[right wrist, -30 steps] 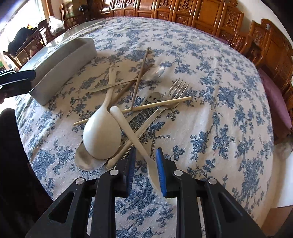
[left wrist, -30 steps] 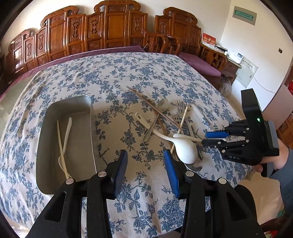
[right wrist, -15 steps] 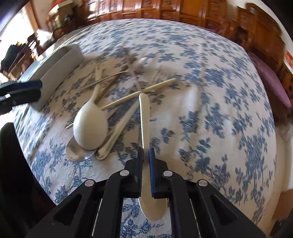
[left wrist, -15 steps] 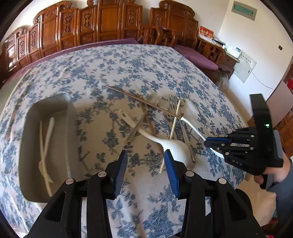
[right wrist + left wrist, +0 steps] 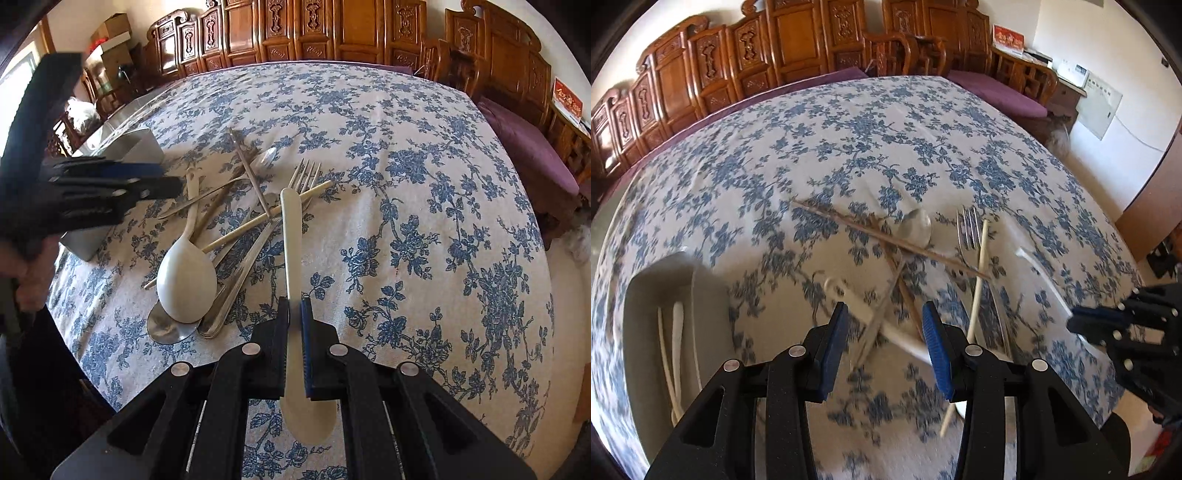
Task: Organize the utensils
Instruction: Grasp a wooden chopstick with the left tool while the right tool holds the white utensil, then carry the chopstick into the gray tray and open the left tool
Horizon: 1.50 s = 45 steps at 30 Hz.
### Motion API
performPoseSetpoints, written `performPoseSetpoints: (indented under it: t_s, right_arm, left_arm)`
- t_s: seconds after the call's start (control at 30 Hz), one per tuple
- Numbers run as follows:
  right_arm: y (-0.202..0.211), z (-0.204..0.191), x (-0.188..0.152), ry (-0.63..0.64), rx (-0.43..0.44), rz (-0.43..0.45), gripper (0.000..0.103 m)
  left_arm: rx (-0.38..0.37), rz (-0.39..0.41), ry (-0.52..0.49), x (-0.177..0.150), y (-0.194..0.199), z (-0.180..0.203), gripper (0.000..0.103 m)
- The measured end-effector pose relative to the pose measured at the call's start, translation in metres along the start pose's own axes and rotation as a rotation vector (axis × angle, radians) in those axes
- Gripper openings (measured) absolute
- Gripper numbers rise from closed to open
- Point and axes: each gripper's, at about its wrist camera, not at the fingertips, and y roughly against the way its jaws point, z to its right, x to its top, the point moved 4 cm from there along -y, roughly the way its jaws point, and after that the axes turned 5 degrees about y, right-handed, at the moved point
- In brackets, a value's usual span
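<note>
Carved wooden chairs ring your table (image 5: 424, 155), whose blue-flowered cloth carries the heap you are sorting. Your right claw (image 5: 295, 314) is pressed together on the handle of a cream plastic spoon (image 5: 291, 236), pinched on its thin edges with the bowl hanging back under the claw and the long handle pointing out over the pile; that narrow hold is your main risk, since a quick swing could let the spoon pivot or slip out. Its tip sits just above the fork (image 5: 306, 173) and the pale chopstick (image 5: 258, 221), so a low carry may snag them and scatter things. Your left claw (image 5: 884, 332) is spread and empty, hanging over the big white ladle (image 5: 186, 277) and the crossed wooden chopsticks (image 5: 886, 236); closing there could catch several pieces at once. The steel tray (image 5: 709, 317), already holding pale utensils, lies beyond that claw, so your two paths may cross and collide.
</note>
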Motion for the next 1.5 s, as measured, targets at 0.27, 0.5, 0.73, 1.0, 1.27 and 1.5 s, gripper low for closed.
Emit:
performPoseSetpoints:
  t_s: [0.27,0.5,0.73,1.0,1.27,1.5]
  right_arm:
    - [-0.004,0.013,-0.005,-0.044,-0.011,0.003,0.008]
    - [0.01,0.02,-0.022,-0.057,-0.003,-0.006,0.008]
    - [-0.015,0.02,-0.007,-0.07,0.005,-0.006,0.008]
    - [-0.012,0.02,-0.007,-0.071,-0.001,0.0,0.008]
    - [-0.012,0.018,-0.006,-0.065,-0.008,0.006,0.008]
    - [-0.011,0.007,-0.003,-0.047,-0.017,0.015,0.008]
  left_arm:
    - [-0.009,-0.012,0.083,0.031,-0.025,-0.004,0.039]
    - [-0.019,-0.049,0.212,0.056,-0.057,-0.013,0.033]
    - [-0.018,-0.11,0.309,0.055,-0.075,-0.021,0.025]
    - [-0.078,-0.137,0.377,0.049,-0.072,-0.02,0.004]
    - [-0.089,-0.125,0.368,0.046,-0.062,-0.02,0.004]
    - [-0.081,-0.075,0.298,0.05,-0.032,-0.018,0.004]
